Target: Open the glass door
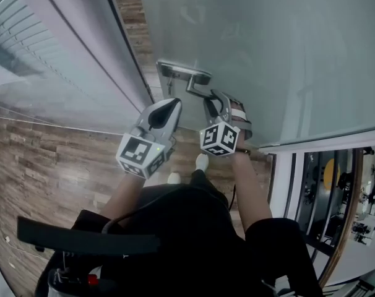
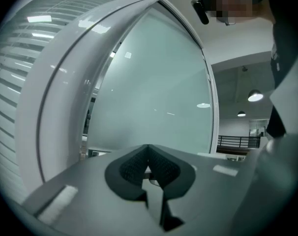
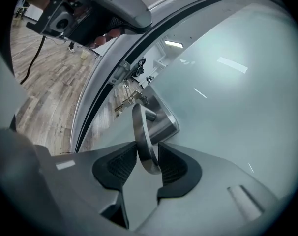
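The right gripper (image 3: 147,147) had its jaws closed on the lever handle (image 3: 140,129) of the glass door (image 3: 227,97). In the right gripper view the flat metal lever stood edge-on between the two ribbed pads. The left pad's tip lay against one face and the right pad against the rounded end, which reached down into the throat of the jaws. Beyond the jaws the lever ran up to its metal mounting plate (image 3: 164,118) on the frosted pane. To the left of the jaws lay the door's dark edge, the pale door frame (image 3: 97,90) and the wooden floor (image 3: 45,82).

In the head view the right gripper (image 1: 207,98) met the lever handle (image 1: 186,73) from below, with its marker cube (image 1: 219,140) nearest the person. A strip of wooden floor (image 1: 132,17) showed between the glass door (image 1: 268,54) and the door frame (image 1: 94,48).

The left gripper (image 2: 148,147) had its jaws shut, the pad tips meeting with nothing between them. Ahead of those jaws stood the glass door (image 2: 149,92), and the white door frame (image 2: 45,107) arched up on their left. In the head view the left gripper (image 1: 175,103) sat just beside the right one, its jaws short of the lever handle, which lay above and to their right
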The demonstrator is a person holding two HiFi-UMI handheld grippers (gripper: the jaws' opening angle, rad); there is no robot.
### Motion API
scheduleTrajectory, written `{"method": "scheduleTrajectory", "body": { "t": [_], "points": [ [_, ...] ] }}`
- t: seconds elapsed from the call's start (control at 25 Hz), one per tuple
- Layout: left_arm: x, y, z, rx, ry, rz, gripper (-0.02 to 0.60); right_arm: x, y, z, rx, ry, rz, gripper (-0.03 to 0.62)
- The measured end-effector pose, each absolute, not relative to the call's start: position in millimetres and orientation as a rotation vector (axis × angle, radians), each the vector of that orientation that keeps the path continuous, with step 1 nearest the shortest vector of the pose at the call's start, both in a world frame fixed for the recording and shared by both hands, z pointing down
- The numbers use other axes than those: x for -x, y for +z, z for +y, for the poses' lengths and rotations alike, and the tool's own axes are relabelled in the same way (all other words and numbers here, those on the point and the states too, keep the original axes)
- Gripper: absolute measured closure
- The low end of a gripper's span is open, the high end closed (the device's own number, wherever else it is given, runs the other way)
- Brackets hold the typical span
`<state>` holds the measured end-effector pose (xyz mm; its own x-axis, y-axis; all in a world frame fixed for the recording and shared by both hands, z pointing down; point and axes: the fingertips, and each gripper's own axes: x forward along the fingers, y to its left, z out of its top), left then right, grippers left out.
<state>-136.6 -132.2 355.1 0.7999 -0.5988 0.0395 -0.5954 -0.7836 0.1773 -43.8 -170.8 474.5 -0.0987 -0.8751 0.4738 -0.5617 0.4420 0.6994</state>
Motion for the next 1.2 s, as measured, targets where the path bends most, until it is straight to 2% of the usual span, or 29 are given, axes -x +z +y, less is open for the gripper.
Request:
{"method": "scheduleTrajectory", "body": {
  "t": [0.6, 1.2],
  "points": [
    [117, 353, -132, -2.808, -0.055, -1.038, 0.583, 51, 469, -184, -1.159, -0.483, -1.850, 0.464],
    [55, 365, -194, -2.747, -0.007, -1.191, 0.583, 19, 479, -281, -1.071, -0.470, -1.935, 0.480]
  ]
}}
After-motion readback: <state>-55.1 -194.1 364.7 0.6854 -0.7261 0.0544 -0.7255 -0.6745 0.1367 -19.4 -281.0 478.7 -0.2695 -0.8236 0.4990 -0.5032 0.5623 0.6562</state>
